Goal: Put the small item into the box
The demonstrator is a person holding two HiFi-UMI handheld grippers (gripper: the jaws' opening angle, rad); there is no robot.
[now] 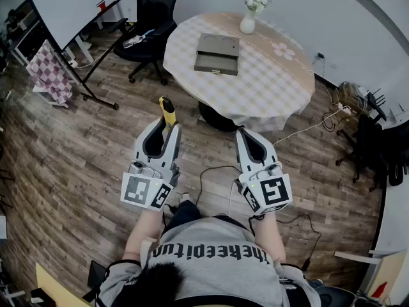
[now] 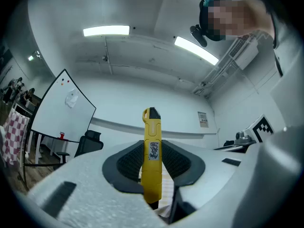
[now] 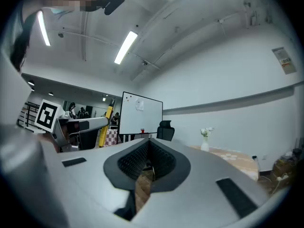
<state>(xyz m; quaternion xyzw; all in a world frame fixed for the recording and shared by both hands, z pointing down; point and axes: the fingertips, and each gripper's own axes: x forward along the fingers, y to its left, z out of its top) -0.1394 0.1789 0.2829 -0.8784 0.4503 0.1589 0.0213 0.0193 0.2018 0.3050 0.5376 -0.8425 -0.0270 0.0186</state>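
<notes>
- Left gripper (image 1: 168, 132): jaws clamped on the yellow utility knife (image 2: 152, 158); the knife's tip stands out past the pads
- Right gripper (image 1: 245, 138): jaws together; nothing between them
- Grey box (image 1: 217, 54): lies on the round table (image 1: 281, 91); well apart from the knife and both grippers

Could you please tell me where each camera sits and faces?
Head view: on the person's head, looking down at the table and box; both grippers, forearms show.
Left gripper view: on the left gripper, tilted toward the ceiling; its fingers grip a yellow cutter.
Right gripper view: on the right gripper, facing the whiteboard; fingers together, empty.
All three share the yellow cutter.
</notes>
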